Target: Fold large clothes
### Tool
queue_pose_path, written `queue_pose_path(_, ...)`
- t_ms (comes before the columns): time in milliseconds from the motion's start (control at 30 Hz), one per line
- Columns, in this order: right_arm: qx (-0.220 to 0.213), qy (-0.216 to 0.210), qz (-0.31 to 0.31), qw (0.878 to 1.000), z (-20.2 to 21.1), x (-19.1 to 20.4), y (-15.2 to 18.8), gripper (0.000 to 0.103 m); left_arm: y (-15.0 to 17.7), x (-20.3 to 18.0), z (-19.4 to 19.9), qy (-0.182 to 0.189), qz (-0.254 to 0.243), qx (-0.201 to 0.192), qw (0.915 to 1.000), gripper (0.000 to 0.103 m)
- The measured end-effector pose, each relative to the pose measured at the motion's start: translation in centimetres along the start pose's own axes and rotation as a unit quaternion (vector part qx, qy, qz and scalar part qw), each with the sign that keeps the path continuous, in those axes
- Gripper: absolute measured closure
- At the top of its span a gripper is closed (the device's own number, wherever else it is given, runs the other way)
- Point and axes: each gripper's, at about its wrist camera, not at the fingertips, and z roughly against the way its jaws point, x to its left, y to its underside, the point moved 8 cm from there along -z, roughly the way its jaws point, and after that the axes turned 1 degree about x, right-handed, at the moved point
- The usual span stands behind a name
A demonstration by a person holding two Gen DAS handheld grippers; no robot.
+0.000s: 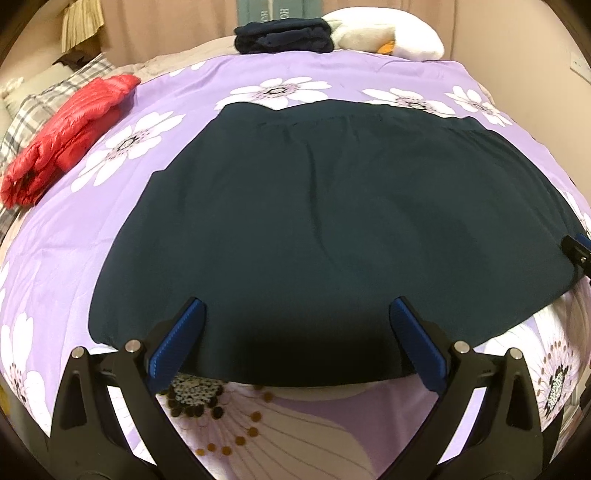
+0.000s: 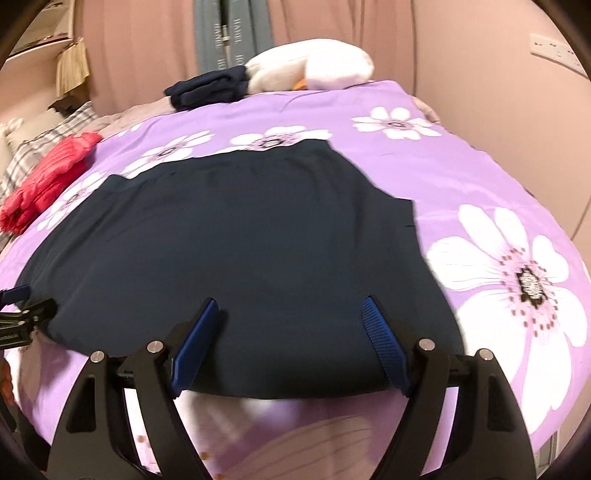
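Note:
A large dark teal garment [image 1: 325, 221] lies spread flat on the purple flowered bedcover [image 1: 184, 99]; the right wrist view shows the same garment [image 2: 240, 236] on the bedcover [image 2: 424, 155]. My left gripper [image 1: 297, 306] stands open over the garment's near hem, nothing between its blue pads [image 1: 177, 343]. My right gripper [image 2: 290, 306] is open too, hovering over the near hem further right, its pads [image 2: 384, 343] wide apart. Each gripper shows at the other view's edge: the right one [image 1: 578, 249], the left one [image 2: 22, 306].
A red puffer jacket [image 1: 66, 136] lies at the left of the bed by a plaid pillow [image 1: 48, 99]. A folded dark garment [image 1: 284, 35] and a white plush toy [image 1: 384, 33] sit at the far end. Walls and curtains close in behind and on the right.

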Motion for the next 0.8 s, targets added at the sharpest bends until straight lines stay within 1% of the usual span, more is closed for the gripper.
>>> queue_pose_path(200, -0.004, 0.005, -0.01, 1.0, 0.1, -1.2, 0.0, 0.023, 0.1, 1.5, -0.1, 0.0, 0.018, 0.0, 0.9998, 0.002)
queue_pose_path(567, -0.011, 0.019, -0.021, 1.0, 0.8, -2.7, 0.3, 0.023, 0.3, 1.7, -0.1, -0.001, 0.02, -0.008, 0.9998, 0.002)
queue_pose_path(800, -0.005, 0.027, -0.056, 0.998, 0.8, -4.8, 0.8, 0.021, 0.4, 1.7, -0.1, 0.0, 0.021, -0.009, 0.9997, 0.002)
